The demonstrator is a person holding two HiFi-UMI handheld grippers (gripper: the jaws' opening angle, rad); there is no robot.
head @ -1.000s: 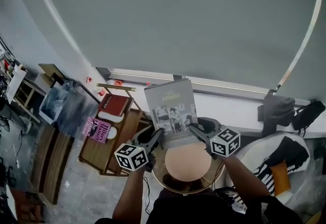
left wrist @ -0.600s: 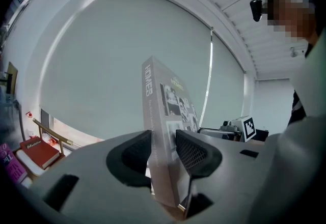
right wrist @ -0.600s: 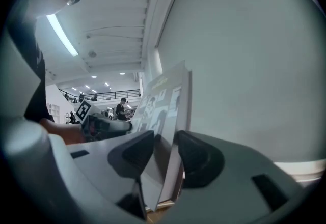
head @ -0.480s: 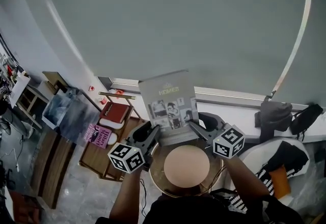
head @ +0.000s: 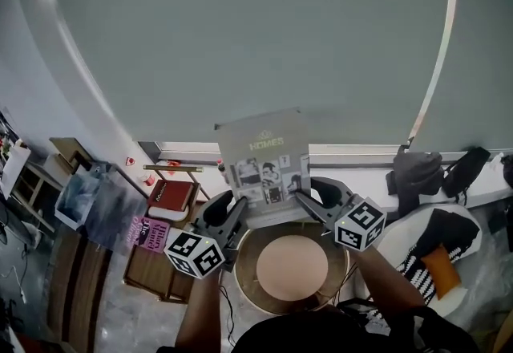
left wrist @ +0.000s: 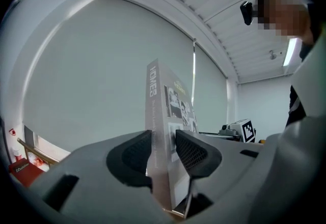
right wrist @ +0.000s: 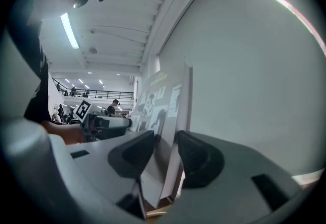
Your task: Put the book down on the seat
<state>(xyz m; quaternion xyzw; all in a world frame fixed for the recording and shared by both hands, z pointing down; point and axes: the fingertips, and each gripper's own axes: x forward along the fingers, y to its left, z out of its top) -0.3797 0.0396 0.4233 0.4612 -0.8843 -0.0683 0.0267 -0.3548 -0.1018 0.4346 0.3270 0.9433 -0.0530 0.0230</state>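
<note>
Upright book (head: pixel 265 163) gripped from both sides.
L gripper (head: pixel 235 211) jaws clamp its spine edge, R gripper (head: pixel 302 200) jaws clamp the open edge; book stands over far rim of round stool seat (head: pixel 292 261), grey blind (head: pixel 240 22) behind.

Probably an open workspace hall: mezzanine railing (right wrist: pixel 97 94), ceiling strip light (right wrist: pixel 68 29), grey blind (head: pixel 256 30).

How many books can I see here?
3. A grey book held upright by the left gripper and right gripper; a red book on the wooden stand at left; a pink book beside it. More may be hidden.
</note>
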